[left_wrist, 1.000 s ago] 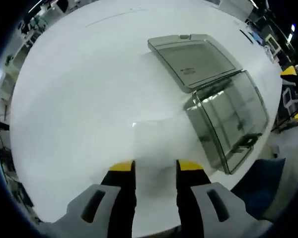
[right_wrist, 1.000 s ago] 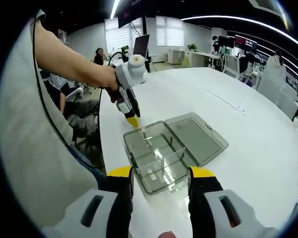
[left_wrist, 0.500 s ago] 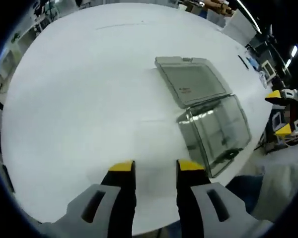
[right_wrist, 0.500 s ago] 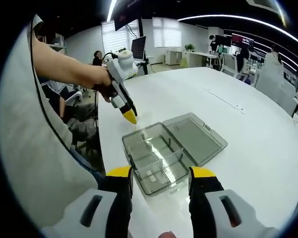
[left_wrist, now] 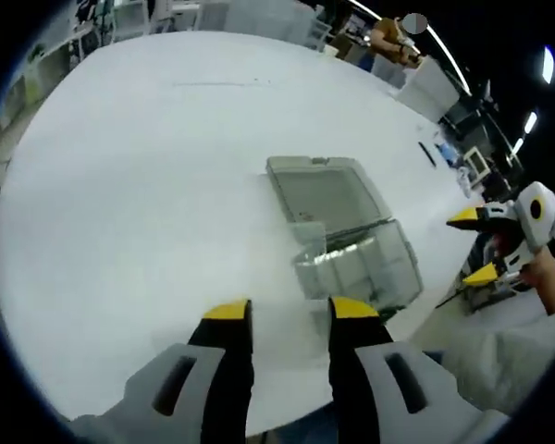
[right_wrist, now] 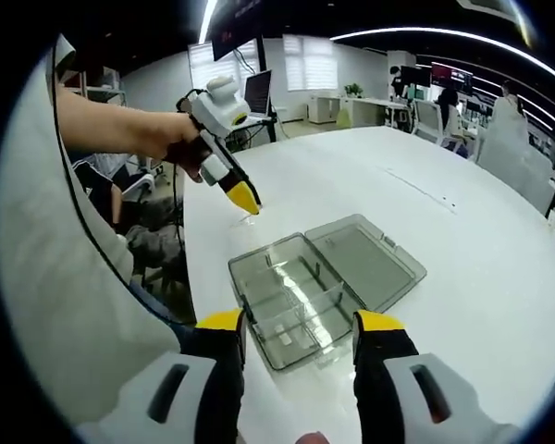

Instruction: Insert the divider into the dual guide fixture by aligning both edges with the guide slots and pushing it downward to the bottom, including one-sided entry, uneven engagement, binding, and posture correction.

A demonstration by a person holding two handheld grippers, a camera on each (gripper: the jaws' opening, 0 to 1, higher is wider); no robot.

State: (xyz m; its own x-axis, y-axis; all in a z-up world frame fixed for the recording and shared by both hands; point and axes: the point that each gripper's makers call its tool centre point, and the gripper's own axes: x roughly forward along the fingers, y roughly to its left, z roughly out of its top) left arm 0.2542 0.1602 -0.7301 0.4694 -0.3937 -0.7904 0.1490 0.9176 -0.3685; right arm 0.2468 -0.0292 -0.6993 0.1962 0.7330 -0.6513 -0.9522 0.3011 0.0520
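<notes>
Left claw (right_wrist: 245,196) raised, clear plastic box (right_wrist: 322,285) open

White table (right_wrist: 462,250) with a thin seam line toward its far edge. Beyond the far edge: office desks (right_wrist: 370,104), monitor (right_wrist: 259,85), window blinds (right_wrist: 319,57), ceiling light strips (right_wrist: 416,33). Seated person (right_wrist: 183,104) past the far left corner.

A broad white worktop (right_wrist: 462,240) carries a clear grey box (right_wrist: 287,296), its lid (right_wrist: 365,261) swung flat open at 2 o'clock of it; both rest directly on the surface near the worktop's 7 o'clock edge
</notes>
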